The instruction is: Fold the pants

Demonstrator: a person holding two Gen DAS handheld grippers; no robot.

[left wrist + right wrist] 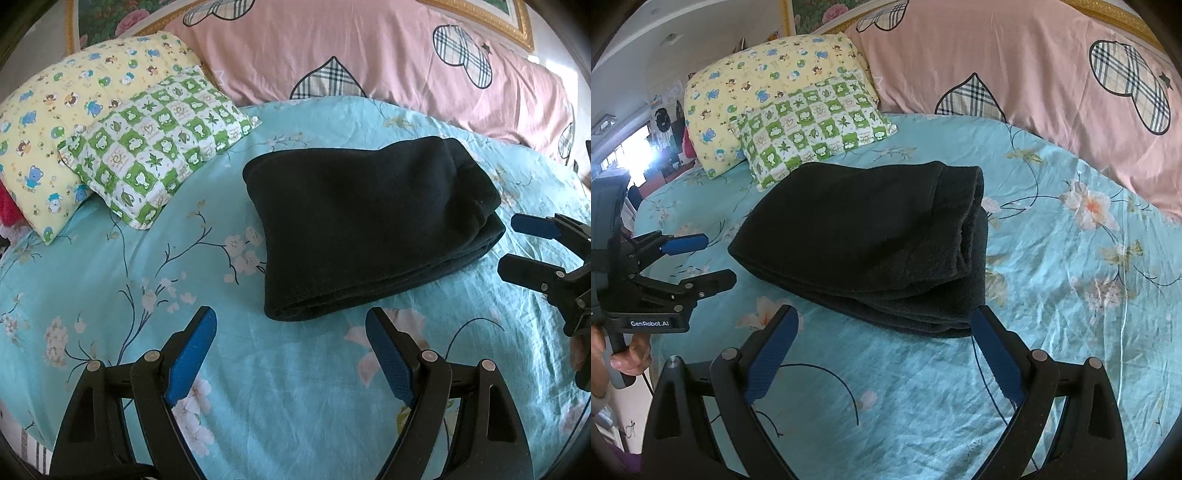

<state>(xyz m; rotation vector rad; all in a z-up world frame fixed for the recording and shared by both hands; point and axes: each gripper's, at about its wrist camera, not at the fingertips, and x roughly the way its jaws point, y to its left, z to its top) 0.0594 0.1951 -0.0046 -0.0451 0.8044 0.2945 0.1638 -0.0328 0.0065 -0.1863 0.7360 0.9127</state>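
Note:
The black pants (369, 225) lie folded in a thick stacked bundle on the turquoise floral bedsheet (110, 258); they also show in the right wrist view (864, 236). My left gripper (291, 317) is open and empty, just in front of the bundle's near edge; it also shows at the left of the right wrist view (718, 258). My right gripper (882, 317) is open and empty, its right fingertip (982, 321) close to the bundle's near corner. It shows at the right of the left wrist view (508, 243), beside the bundle.
A green checked pillow (155, 147) and a yellow bear-print pillow (62, 122) lie at the back left. A pink quilt with plaid hearts (369, 51) runs along the back. A framed picture (513, 18) hangs behind it.

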